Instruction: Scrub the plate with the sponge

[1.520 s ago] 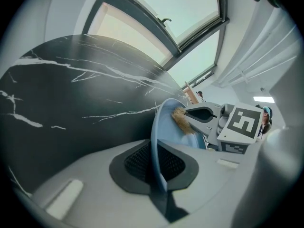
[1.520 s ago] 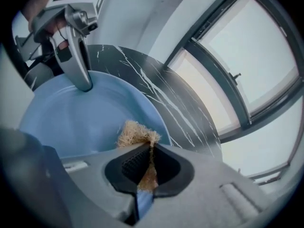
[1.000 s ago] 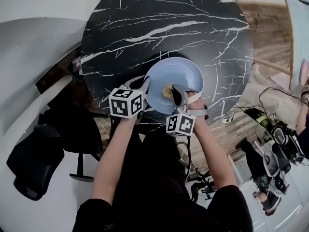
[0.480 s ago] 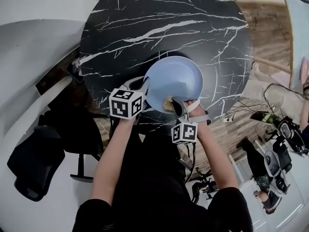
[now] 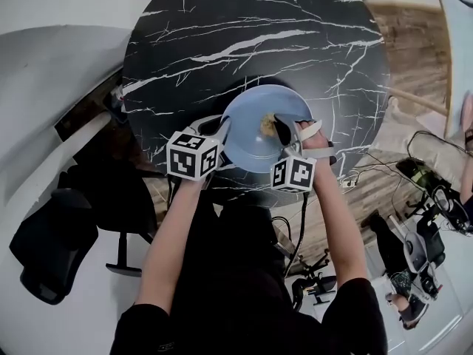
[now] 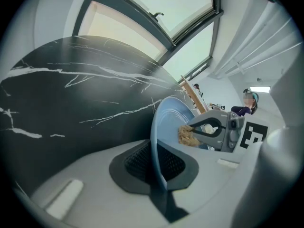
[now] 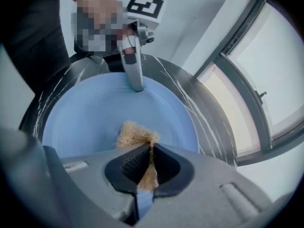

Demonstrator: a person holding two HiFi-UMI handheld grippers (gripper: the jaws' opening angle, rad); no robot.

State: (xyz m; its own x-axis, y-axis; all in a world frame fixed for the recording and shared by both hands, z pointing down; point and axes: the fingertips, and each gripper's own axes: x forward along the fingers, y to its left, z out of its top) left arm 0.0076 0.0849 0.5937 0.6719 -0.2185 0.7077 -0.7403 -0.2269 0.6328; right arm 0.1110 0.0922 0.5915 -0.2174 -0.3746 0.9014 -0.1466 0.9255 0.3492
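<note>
Our left hand-held gripper [image 5: 223,130] pinches the rim of the plate [image 5: 247,145] and holds it tipped up. Our right hand-held gripper [image 5: 282,129] squeezes the sponge [image 5: 267,126] against the plate's middle. If we push too hard, the plate may slip out and fall.

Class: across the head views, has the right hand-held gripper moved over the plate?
Yes. The right hand-held gripper slid from the near rim of the plate toward its middle, farther from the person.
</note>
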